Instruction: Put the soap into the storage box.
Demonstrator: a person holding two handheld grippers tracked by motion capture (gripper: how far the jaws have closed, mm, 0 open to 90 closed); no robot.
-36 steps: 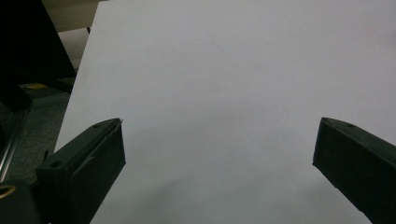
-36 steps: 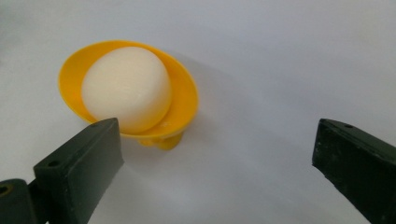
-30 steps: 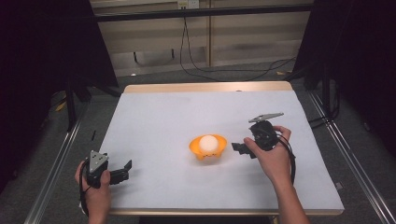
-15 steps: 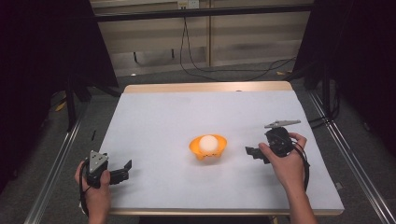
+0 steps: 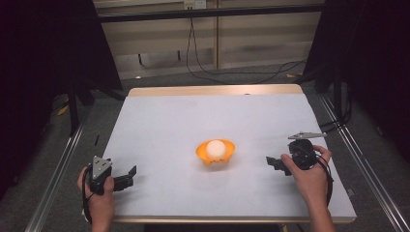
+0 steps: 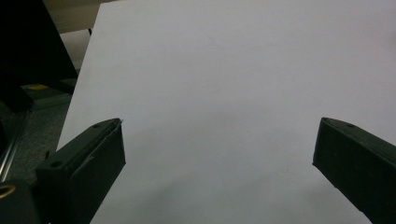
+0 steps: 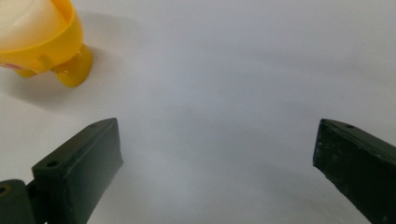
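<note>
An orange bowl (image 5: 215, 154) with short feet stands near the middle of the white table (image 5: 203, 121), and a white ball (image 5: 216, 148) rests in it. My right gripper (image 5: 272, 163) is held low over the table to the bowl's right, open, jaws pointing left with nothing between them. In the right gripper view the bowl (image 7: 46, 42) sits at the upper left, beyond the left jaw. My left gripper (image 5: 126, 176) hovers at the table's front left corner, open and empty, facing bare white tabletop (image 6: 224, 93).
The table's wooden far edge (image 5: 212, 90) runs along the back. Metal rails (image 5: 58, 179) flank both sides of the table. Black cables (image 5: 227, 72) lie on the floor behind it, and dark stands rise at the left and right.
My right gripper has drawn back to the right, away from the bowl, and settled lower toward the front. The left gripper has stayed put.
</note>
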